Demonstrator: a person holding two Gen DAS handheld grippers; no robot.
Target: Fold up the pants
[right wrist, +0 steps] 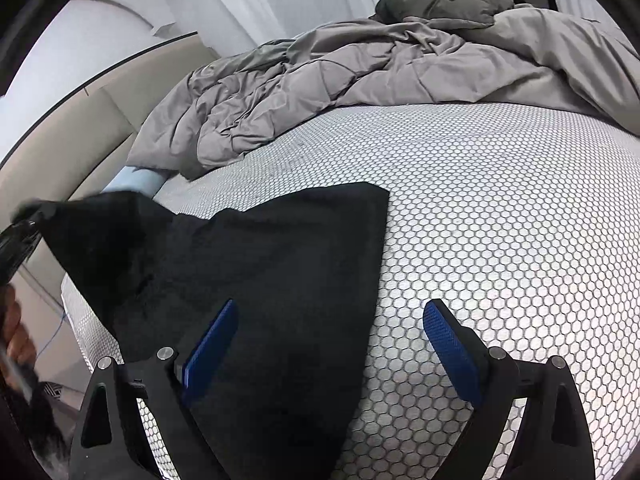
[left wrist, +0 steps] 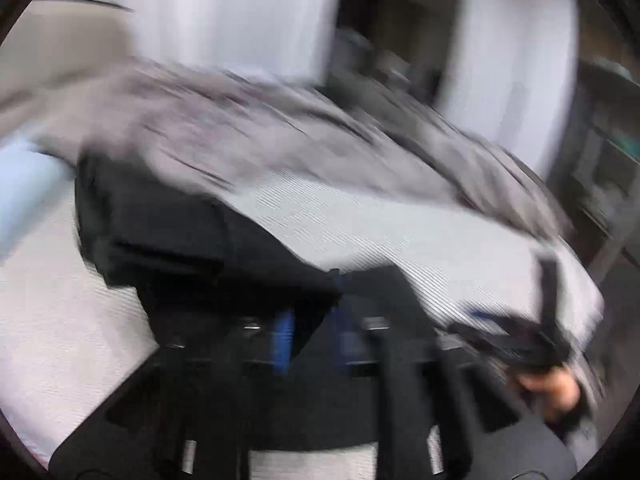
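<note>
Fold underway: left claw lifting a pants corner, right claw idle.

Left claw [left wrist: 308,328] has black cloth between its jaws, corner held up in the right view; actual clamp too blurred to tell. Right claw [right wrist: 332,344] is wide, empty, hovering over the pants [right wrist: 260,264], which lie just ahead and left of it on the mattress [right wrist: 500,220]. Duvet [right wrist: 320,80] well beyond. Judgement: fold unfinished, final folds and flattening left.

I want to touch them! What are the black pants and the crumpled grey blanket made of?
The black pants look like soft, matte knit cloth, maybe fleece: they drape limply without shine. The crumpled grey blanket looks like smooth, puffy quilted fabric with stitched squares and soft wrinkles.
</note>
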